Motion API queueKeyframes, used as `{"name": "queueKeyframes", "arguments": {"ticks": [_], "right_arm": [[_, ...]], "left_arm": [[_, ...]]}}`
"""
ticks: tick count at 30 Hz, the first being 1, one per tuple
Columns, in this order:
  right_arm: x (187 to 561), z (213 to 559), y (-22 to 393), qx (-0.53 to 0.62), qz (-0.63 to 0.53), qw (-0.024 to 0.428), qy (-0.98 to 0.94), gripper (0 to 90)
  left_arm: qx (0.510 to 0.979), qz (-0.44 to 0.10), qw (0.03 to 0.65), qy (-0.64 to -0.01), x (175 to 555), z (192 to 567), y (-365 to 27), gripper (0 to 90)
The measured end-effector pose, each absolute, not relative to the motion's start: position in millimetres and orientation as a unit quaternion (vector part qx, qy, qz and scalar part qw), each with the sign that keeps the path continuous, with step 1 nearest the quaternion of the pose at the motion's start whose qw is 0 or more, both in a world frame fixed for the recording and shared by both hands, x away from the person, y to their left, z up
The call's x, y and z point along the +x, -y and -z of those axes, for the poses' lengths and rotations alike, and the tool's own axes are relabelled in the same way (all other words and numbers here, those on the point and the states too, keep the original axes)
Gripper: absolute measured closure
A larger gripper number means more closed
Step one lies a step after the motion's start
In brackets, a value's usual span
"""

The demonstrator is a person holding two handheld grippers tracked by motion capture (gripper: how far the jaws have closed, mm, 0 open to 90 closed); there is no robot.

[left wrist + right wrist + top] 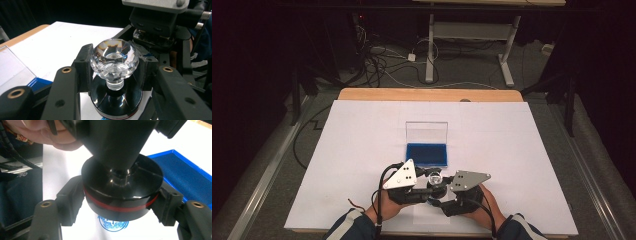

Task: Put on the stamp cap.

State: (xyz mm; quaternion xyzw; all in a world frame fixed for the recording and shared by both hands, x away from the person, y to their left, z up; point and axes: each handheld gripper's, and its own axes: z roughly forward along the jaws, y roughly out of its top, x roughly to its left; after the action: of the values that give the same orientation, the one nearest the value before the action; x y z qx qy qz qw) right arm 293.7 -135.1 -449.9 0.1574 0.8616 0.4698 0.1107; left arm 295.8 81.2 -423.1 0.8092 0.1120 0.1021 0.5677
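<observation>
Two hand-held grippers meet at the near edge of the white-covered desk (362, 150). The left gripper (113, 65) clamps the crystal knob (114, 60) of a stamp; the right gripper (122, 202) brackets its black base (120, 195), jaws touching, apparently steadying it above a blue seal print (113, 223). A blue ink pad case (427, 154) stands open just beyond.

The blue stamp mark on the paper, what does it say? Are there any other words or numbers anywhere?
Blue round stamp mark on the white paper, under the black stamp with the red band: a print with a ring around it, too blurred and half hidden to read.
Crystal knob, blue tray, clear lid: no writing to be seen.
No other words or numbers can be read.
</observation>
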Motion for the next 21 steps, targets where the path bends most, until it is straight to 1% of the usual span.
{"name": "queueKeyframes", "arguments": {"ticks": [1,2,7,9,21], "right_arm": [[293.6,450.0,134.8,0.158,-0.47,0.11,-0.861,35.5],[293.6,450.0,134.7,0.159,-0.472,0.112,-0.86,36.2],[294.7,449.6,136.6,0.162,-0.473,0.115,-0.858,29.2],[295.3,449.9,137.1,0.164,-0.472,0.114,-0.859,24.6],[296.1,450.0,139.5,0.167,-0.463,0.119,-0.862,21.5]], "left_arm": [[0.81,-0.104,0.567,-0.112,295.5,423.3,-81.0,54.1],[0.809,-0.104,0.568,-0.112,295.4,423.2,-81.0,54.1],[0.81,-0.108,0.565,-0.111,295.8,421.9,-81.9,54.1],[0.807,-0.111,0.568,-0.113,296.0,420.7,-83.4,54.1],[0.804,-0.121,0.571,-0.113,296.5,415.1,-89.5,54.1]]}}
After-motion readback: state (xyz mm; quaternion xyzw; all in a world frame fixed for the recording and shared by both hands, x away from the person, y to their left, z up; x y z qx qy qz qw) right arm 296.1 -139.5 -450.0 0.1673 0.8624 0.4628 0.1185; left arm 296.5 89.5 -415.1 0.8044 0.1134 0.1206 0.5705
